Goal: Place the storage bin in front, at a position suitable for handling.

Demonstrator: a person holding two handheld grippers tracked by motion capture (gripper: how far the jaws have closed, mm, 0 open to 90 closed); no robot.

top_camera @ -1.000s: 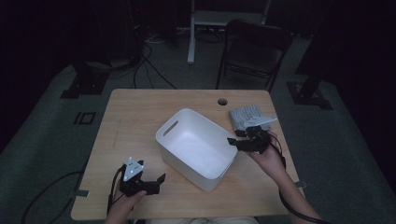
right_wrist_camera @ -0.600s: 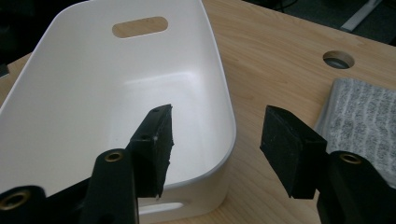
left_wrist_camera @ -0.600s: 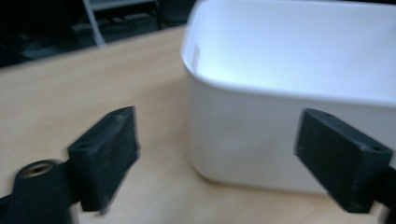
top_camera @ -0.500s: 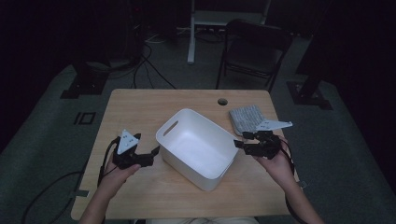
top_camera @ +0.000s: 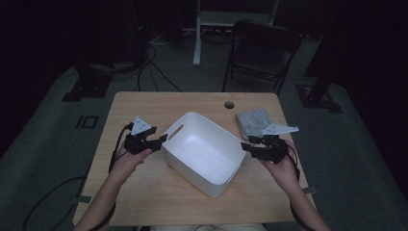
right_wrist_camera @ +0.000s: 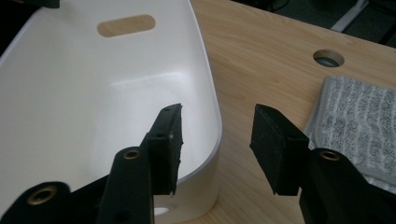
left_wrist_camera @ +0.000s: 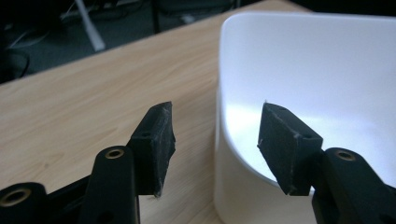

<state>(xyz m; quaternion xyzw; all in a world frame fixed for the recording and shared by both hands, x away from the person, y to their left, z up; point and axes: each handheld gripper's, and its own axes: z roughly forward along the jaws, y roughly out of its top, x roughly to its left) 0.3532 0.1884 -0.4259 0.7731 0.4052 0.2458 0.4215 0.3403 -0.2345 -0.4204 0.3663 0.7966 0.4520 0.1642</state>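
A white plastic bin (top_camera: 204, 149) sits slanted in the middle of the wooden table (top_camera: 144, 192), with a slot handle in each end wall. My left gripper (top_camera: 159, 139) is at the bin's left end. In the left gripper view its jaws (left_wrist_camera: 217, 140) have just been closing and straddle the bin's rim (left_wrist_camera: 243, 93) with gaps on both sides. My right gripper (top_camera: 245, 146) is at the bin's right end. Its jaws (right_wrist_camera: 217, 135) have also just been closing, one pad (right_wrist_camera: 168, 140) inside the bin wall (right_wrist_camera: 205, 112) and one outside, neither pressing on it.
A folded grey towel (top_camera: 254, 122) lies on the table behind my right gripper, also seen beside the right jaw (right_wrist_camera: 355, 116). A round cable hole (top_camera: 229, 104) is near the table's far edge. A dark chair (top_camera: 262, 53) stands beyond the table.
My left gripper has moved from the table's front left up and right to the bin's left end, and its jaws have narrowed. The right gripper stayed at the bin's right end.
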